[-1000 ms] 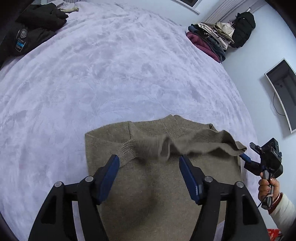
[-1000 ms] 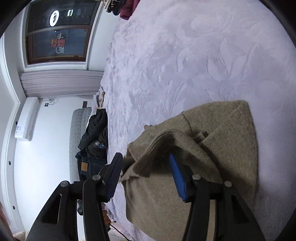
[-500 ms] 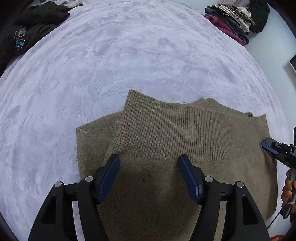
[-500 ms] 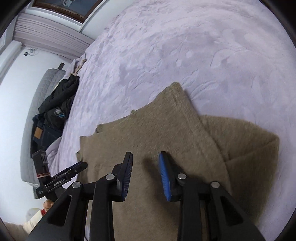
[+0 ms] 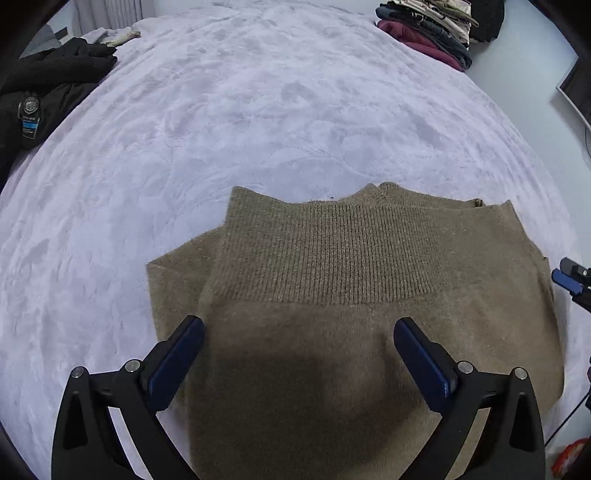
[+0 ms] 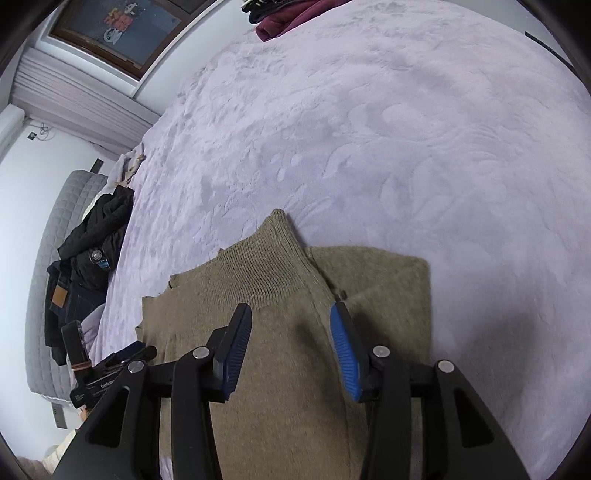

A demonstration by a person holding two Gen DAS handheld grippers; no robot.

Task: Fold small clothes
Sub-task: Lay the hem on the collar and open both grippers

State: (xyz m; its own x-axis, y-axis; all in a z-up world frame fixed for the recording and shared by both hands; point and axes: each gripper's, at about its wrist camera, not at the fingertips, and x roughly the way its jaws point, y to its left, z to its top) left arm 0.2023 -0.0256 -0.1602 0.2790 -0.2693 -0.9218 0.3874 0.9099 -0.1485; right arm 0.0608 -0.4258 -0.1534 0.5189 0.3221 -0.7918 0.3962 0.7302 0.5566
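Flanking the folded sweater [image 5: 354, 332] — dark jacket [image 5: 48, 88], stacked clothes [image 5: 424, 33] on bedspread [image 5: 258, 122]

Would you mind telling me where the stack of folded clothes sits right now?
In the left wrist view, the stack of folded clothes sits at the bed's far right corner, well beyond the brown sweater.

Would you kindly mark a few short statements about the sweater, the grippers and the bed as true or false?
1. The olive-brown knitted sweater lies folded on the pale lilac plush bedspread. True.
2. The left gripper is clamped on the ribbed hem. False: it is open, nothing pinched.
3. A stack of folded clothes sits at the bed's far edge. True.
4. The right gripper grips a sleeve. False: it is open above the sweater.
5. The black jacket lies on top of the sweater. False: it lies apart, near the bed's edge.
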